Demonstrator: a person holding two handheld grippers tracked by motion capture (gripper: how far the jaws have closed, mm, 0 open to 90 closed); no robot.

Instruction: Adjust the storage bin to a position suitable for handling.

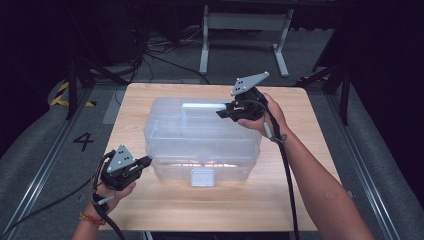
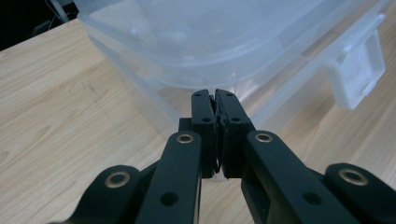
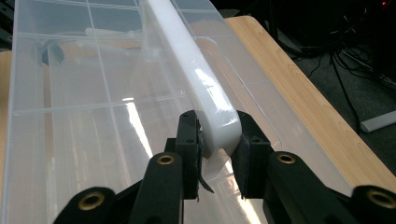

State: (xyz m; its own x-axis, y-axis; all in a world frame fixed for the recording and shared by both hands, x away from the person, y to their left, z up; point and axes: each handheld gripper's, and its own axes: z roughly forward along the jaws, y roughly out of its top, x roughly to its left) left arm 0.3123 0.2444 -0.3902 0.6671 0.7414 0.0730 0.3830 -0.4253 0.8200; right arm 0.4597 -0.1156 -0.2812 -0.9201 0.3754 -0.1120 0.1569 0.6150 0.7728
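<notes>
While I look down from the high view, I see the clear plastic box (image 1: 202,137) standing near the middle of the wooden desk (image 1: 150,210), with its white latch (image 1: 202,177) on the side that faces me. My right tool (image 1: 226,112) is over the far right part of the lid, and it is pinching the white handle (image 1: 202,106) of the box. In the right gripper view the two black jaws press on both sides of the end of this handle (image 3: 201,91), and the divided lid (image 3: 84,116) lies under it. My left tool (image 1: 148,160) is at the near left corner of the box, just beside the rim. In the left gripper view its jaws are pressed together, and I see nothing between them. Their tips are close under the edge of the lid (image 2: 201,56); I cannot tell if they touch it. The latch (image 2: 359,70) shows at the right there.
</notes>
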